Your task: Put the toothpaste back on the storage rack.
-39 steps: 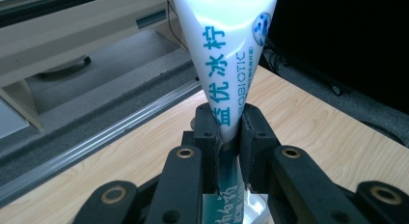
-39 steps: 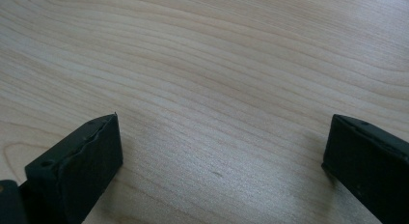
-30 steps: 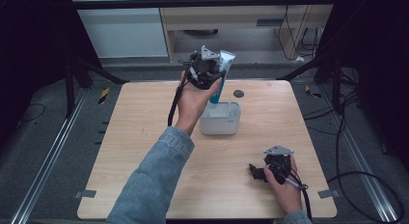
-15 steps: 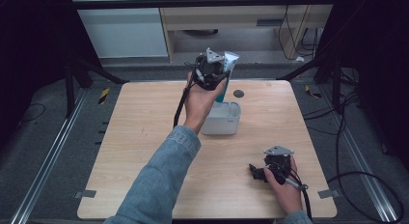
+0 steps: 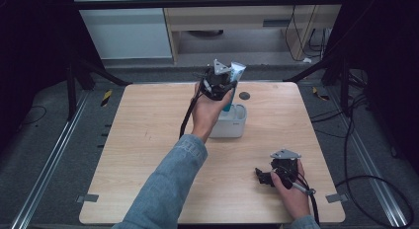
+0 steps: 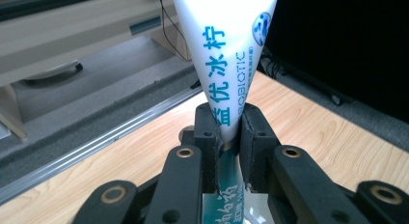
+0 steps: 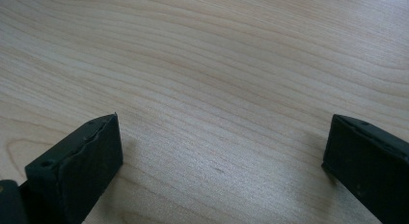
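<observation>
The left tongs (image 6: 226,137) are gripping a white and teal tube (image 6: 226,64), holding it upright over the white tub (image 5: 232,126) near the far middle of the worktop (image 5: 148,140). The right tongs (image 7: 222,151) are standing wide open with nothing between them, resting low at the near right corner.

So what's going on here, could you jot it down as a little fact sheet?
Setting: wooden table
Held item: white and teal tube, crimped end up
Left gripper: shut on the tube, above the white cup
Tube position: lower end at the cup's mouth; whether it touches inside cannot be told
Right gripper: open, nothing between the jaws, low over bare wood near the table's front right
Other item: small dark disc behind the cup
</observation>
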The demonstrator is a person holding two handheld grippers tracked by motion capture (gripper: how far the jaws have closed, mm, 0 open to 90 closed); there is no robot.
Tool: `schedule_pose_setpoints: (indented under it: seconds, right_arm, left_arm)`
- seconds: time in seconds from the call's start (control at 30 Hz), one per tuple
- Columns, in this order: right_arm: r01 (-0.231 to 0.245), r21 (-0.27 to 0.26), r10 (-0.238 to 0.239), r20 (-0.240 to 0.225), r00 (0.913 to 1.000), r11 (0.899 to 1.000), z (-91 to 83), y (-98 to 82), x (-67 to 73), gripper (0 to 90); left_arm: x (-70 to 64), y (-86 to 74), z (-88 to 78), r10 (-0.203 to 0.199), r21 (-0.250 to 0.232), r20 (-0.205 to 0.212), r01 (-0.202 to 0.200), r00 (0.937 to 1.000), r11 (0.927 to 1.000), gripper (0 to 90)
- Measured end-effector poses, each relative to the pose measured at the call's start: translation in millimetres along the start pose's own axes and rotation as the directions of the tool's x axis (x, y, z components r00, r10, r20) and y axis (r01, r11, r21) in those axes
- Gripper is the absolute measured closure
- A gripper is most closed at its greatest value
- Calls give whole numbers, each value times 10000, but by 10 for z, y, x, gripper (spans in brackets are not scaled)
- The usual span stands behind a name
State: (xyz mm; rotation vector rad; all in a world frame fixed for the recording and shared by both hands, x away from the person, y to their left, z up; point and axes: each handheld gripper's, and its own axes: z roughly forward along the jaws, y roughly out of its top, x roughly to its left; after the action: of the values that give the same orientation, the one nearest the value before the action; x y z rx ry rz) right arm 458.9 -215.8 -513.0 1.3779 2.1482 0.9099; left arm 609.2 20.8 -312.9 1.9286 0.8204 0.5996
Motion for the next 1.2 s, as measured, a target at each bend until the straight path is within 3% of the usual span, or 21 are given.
schedule_pose_setpoints:
  seconds: [0.17, 0.77, 0.9, 1.2]
  right_arm:
    - [9, 6, -9, -3, 10000, 10000, -2, -1, 0, 3]
    - [23, 1, -23, -2, 10000, 10000, -2, -1, -1, 3]
    - [25, 1, -25, -3, 10000, 10000, -2, -1, -1, 3]
    - [46, -16, -46, 4, 10000, 10000, -1, -1, -2, 4]
  left_arm:
    - [58, -68, 14, -279, 45, -13, 279, 9996, 9996, 790]
    - [57, -304, 114, -401, 368, -89, 404, 9992, 9985, 789]
    - [68, -356, 143, -702, 346, -69, 704, 9975, 9969, 789]
    - [93, -450, 209, -765, 576, -157, 773, 9969, 9953, 788]
